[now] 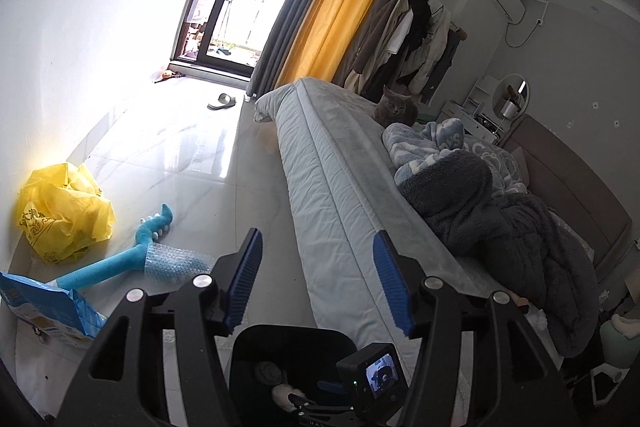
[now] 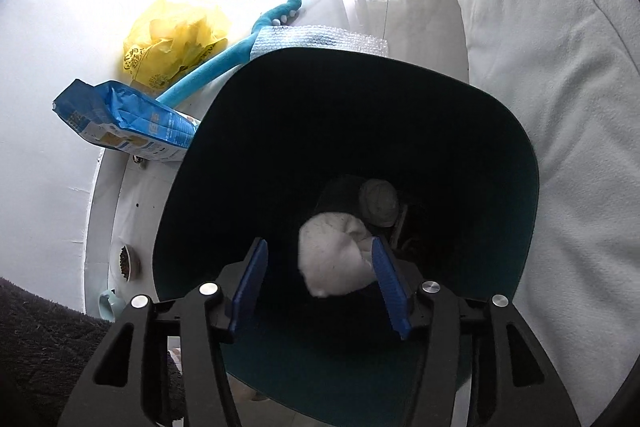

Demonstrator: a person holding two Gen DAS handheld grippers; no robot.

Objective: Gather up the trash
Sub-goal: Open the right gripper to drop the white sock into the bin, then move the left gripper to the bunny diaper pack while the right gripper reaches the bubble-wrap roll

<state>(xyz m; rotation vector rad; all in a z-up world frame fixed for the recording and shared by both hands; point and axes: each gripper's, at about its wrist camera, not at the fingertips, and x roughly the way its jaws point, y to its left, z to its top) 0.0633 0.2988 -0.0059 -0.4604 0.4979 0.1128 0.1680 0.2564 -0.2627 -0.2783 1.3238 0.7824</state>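
A dark trash bin [image 2: 500, 163] stands on the floor beside the bed. My right gripper [image 2: 320, 279] is open, held over the bin's mouth. A white crumpled wad [image 2: 332, 259] lies between and below its fingers, inside the bin, beside a grey ball of trash [image 2: 378, 203]. My left gripper [image 1: 318, 279] is open and empty, higher up, above the bin [image 1: 260, 347], with the right gripper's camera [image 1: 376, 375] below it. On the floor lie a yellow plastic bag [image 1: 64, 211], a sheet of bubble wrap [image 1: 176, 261] and a blue food bag [image 1: 44, 311].
A blue plush toy [image 1: 132, 251] lies by the bubble wrap. The bed [image 1: 328, 195] with blankets and a grey cat [image 1: 394, 109] is on the right. A slipper [image 1: 222, 101] lies near the balcony door. A pet food bowl [image 2: 126, 261] sits by the wall.
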